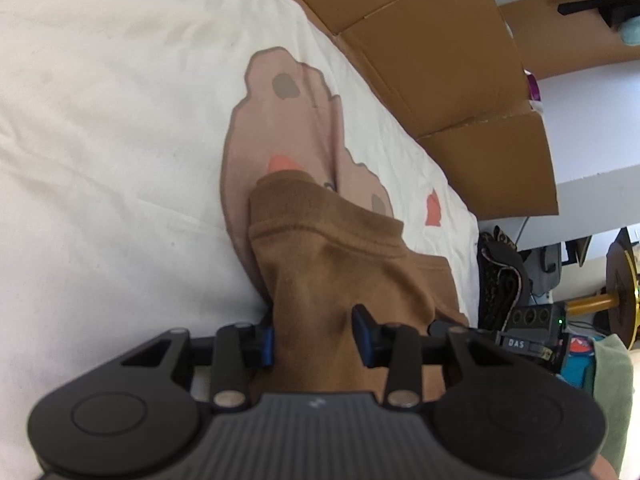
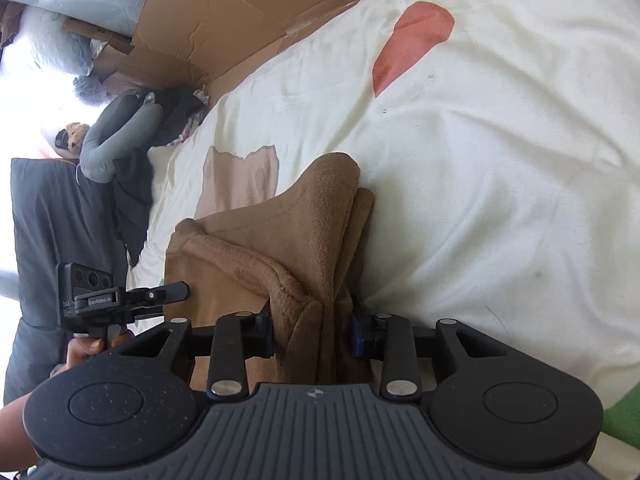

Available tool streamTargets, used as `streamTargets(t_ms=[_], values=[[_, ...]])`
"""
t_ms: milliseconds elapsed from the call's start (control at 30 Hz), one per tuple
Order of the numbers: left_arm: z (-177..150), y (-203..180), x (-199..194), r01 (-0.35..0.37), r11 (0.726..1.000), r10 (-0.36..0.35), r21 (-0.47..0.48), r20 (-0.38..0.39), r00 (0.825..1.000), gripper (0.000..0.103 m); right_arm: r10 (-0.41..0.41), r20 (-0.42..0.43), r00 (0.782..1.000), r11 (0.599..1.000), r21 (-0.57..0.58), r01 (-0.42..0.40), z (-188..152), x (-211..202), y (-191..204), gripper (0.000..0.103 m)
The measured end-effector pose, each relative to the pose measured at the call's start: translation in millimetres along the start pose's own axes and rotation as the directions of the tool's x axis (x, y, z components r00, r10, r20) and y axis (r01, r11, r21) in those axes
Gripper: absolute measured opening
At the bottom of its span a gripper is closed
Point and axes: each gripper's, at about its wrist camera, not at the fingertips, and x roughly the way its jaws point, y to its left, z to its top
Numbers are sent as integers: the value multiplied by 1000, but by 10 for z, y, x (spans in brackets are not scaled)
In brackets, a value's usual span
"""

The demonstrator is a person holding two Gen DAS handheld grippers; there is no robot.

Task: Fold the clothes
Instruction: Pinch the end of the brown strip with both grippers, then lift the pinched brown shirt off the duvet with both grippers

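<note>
So both grippers have a piece of the same brown fleece garment (image 1: 344,276), which sits on the cream bedspread (image 1: 120,140) over its printed bear patch. The left gripper (image 1: 314,340) has the cloth running up between its blue pads, and the fabric fills the gap, so I read it as pinched on a ribbed edge, maybe a cuff or hem. The right gripper (image 2: 312,332) is clamped on a thick bunch of stacked layers, pads pressing from both sides. In the right wrist view the left gripper (image 2: 176,292) shows off to the left, held by a hand (image 2: 86,350), touching the opposite side of the garment. So the cloth stretches crosswise between the two tools, and its bulk lies ahead of both sets of fingers, away from the person. Neither hand is nearer, each already has its end. My guess is the next fold goes forward along that line. Containers: the flattened cardboard (image 1: 440,60) past the bed holds nothing I can see.
</note>
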Motion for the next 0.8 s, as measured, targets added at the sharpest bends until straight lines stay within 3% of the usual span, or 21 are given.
streamTargets(t_ms=[33, 100, 167, 467, 800], values=[[6, 2, 2, -16, 1000, 16, 1, 2, 1000, 21, -7, 4, 1000, 1000, -13, 7, -5, 0, 24, 29], [8, -3, -13, -24, 1000, 24, -1, 9, 1000, 16, -22, 10, 1000, 999, -32, 22, -13, -1, 69, 20], [3, -53, -47, -34, 999, 34, 11, 17, 999, 11, -32, 19, 999, 999, -38, 33, -28, -15, 111, 18], [-41, -338, -226, -86, 993, 82, 75, 59, 995, 7, -73, 97, 993, 993, -85, 81, -129, -202, 435, 15], [-211, -772, -434, -144, 978, 128, 149, 111, 986, 6, -167, 178, 970, 972, -135, 192, -319, -421, 930, 15]])
